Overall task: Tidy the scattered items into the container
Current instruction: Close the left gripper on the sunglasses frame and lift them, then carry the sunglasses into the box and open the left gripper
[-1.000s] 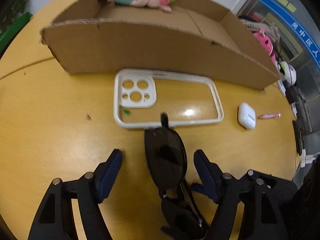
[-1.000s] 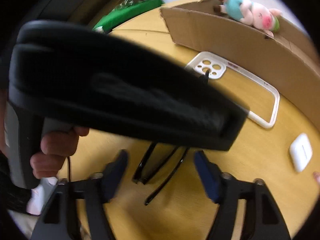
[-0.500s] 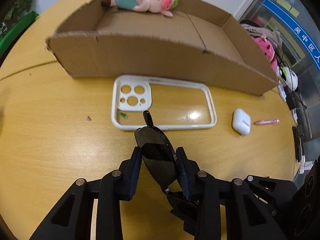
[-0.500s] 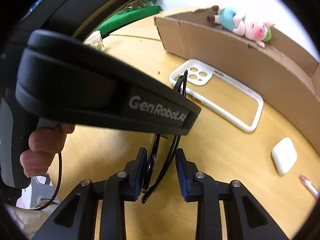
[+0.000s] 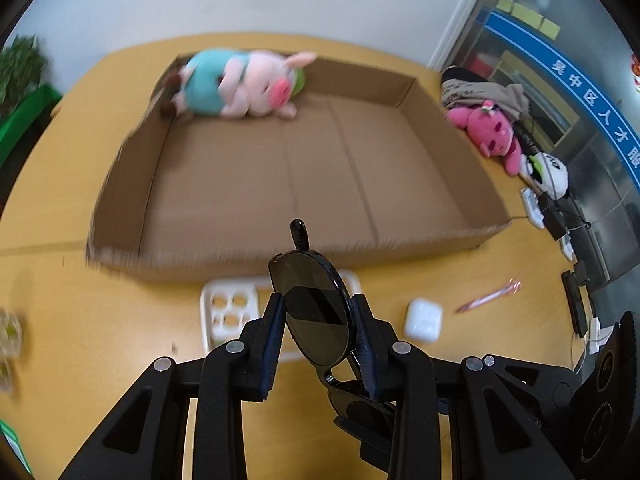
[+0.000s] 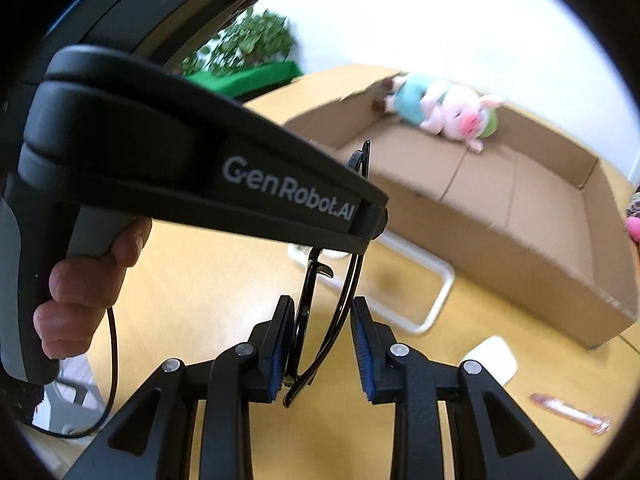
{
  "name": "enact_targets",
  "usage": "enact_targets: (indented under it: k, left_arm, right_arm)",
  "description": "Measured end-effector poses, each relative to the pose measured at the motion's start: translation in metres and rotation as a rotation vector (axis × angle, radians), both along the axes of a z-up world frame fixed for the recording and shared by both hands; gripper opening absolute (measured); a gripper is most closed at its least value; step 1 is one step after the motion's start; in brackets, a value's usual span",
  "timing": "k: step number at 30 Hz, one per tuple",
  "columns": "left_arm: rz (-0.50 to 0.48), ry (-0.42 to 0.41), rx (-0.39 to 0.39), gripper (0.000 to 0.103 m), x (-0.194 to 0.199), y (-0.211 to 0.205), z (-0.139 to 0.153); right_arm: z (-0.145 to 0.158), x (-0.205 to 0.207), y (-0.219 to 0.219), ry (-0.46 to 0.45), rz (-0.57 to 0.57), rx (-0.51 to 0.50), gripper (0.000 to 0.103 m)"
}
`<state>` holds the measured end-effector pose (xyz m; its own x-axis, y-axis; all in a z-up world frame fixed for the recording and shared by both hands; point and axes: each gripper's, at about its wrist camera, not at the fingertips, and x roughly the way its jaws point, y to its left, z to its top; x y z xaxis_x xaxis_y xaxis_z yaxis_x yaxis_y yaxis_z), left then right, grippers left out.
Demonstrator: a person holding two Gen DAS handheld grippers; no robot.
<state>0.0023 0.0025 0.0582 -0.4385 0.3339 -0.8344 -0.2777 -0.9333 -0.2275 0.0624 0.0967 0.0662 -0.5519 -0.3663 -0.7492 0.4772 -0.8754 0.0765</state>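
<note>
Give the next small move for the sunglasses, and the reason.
Probably carry the sunglasses forward over the near wall of the cardboard box. Both the left gripper and the right gripper grip them above the table, and the box floor beyond the wall lies bare.

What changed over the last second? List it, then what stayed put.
Both grippers closed on the sunglasses: left gripper on a lens, right gripper on the folded arms. They lifted them toward the cardboard box. Phone case, earbud case, pen and plush pig stayed.

The sunglasses [image 5: 316, 312] hide much of the blurred phone case [image 5: 228, 312].
</note>
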Motion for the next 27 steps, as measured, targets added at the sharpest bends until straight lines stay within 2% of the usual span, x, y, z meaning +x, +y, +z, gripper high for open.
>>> enact_targets:
  k: [9, 16, 20, 27]
  left_arm:
    - [-0.079, 0.097, -0.015, 0.035, -0.048, 0.033, 0.045]
    - [-0.131, 0.135, 0.0, 0.024, -0.083, 0.057, 0.073]
    - [-0.161, 0.162, -0.024, 0.021, -0.107, 0.074, 0.083]
    - [-0.182, 0.165, -0.014, 0.021, -0.142, 0.091, 0.088]
  right_arm:
    - [0.04, -0.039, 0.027, 0.088, -0.086, -0.024, 0.027]
    - [0.063, -0.082, 0.055, 0.098, -0.151, -0.075, 0.027]
    - [0.076, -0.104, 0.072, 0.109, -0.184, -0.091, 0.025]
    - [0.089, -0.134, 0.093, 0.125, -0.233, -0.112, 0.024]
